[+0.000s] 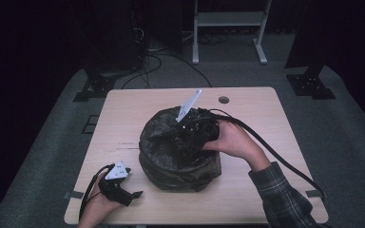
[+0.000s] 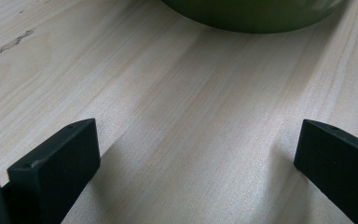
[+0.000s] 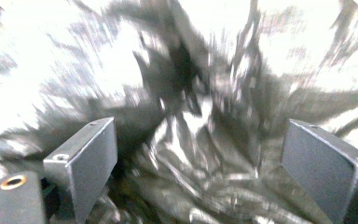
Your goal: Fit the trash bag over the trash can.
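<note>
Right tongs [image 1: 190, 135] apart inside bag [image 1: 171, 164], spreading the liner; left tongs [image 1: 123, 190] apart, idle on surface [image 1: 247, 190].

High view overlooks table [image 1: 266, 109], gripper views close-up.

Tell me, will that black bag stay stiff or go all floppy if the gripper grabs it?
Probably floppy: the black bag is thin, crinkled and shiny, with deep folds between the right gripper jaws, which stand open. It may be slippery too, given the glossy film. It likely keeps its round shape only because a green bin seems to sit inside.
</note>
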